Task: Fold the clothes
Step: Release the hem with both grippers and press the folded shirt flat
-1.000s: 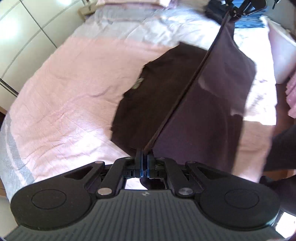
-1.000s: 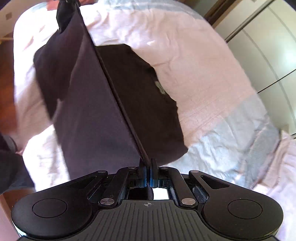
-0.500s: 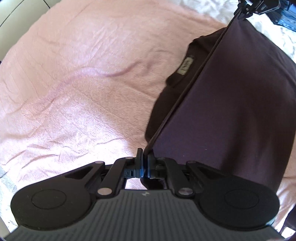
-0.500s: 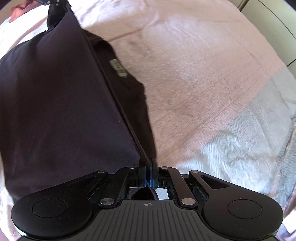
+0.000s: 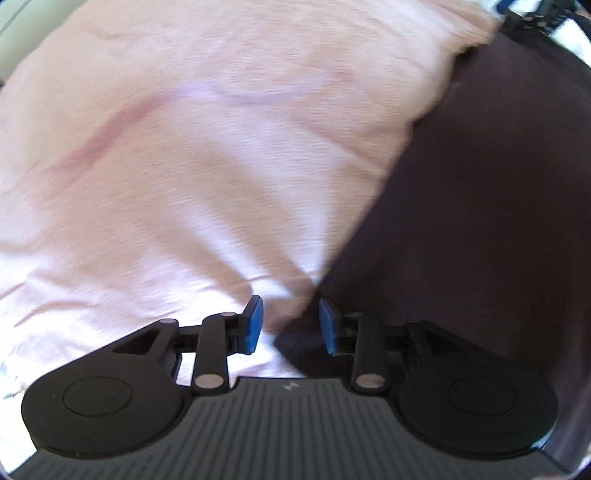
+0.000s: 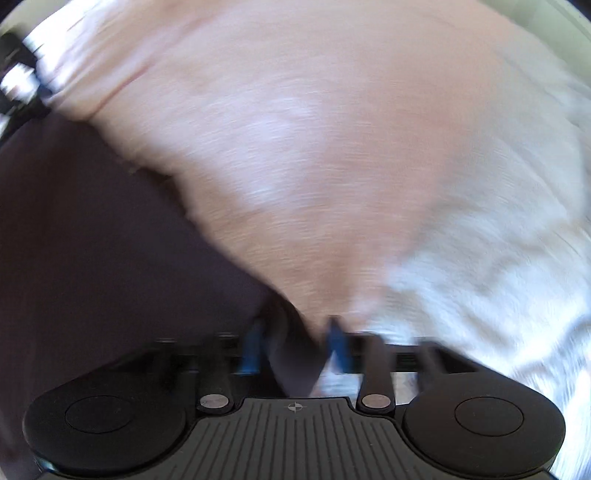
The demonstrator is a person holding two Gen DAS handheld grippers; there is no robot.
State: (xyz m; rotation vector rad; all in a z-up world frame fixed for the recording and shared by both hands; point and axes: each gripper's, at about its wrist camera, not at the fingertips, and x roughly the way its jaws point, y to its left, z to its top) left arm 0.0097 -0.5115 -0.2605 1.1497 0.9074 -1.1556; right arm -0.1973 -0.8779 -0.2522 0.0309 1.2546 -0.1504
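A dark brown garment (image 5: 480,206) lies folded flat on the pink bedspread (image 5: 184,147). In the left wrist view it fills the right side, and its near corner lies between my open blue-padded fingers. My left gripper (image 5: 290,325) is open, low over that corner. In the right wrist view the garment (image 6: 110,240) fills the left side. My right gripper (image 6: 295,347) is open with a cloth corner between its fingers; this view is motion-blurred. The other gripper shows at the far top right of the left view (image 5: 535,18).
The pink bedspread (image 6: 332,147) covers most of both views. A paler white-grey band of the bedspread (image 6: 498,295) lies at the right of the right wrist view. A strip of pale wardrobe (image 5: 14,44) shows at the top left.
Both grippers came down to the bed and opened, letting go of the garment's edge. The lifted half now lies flat over the other half.
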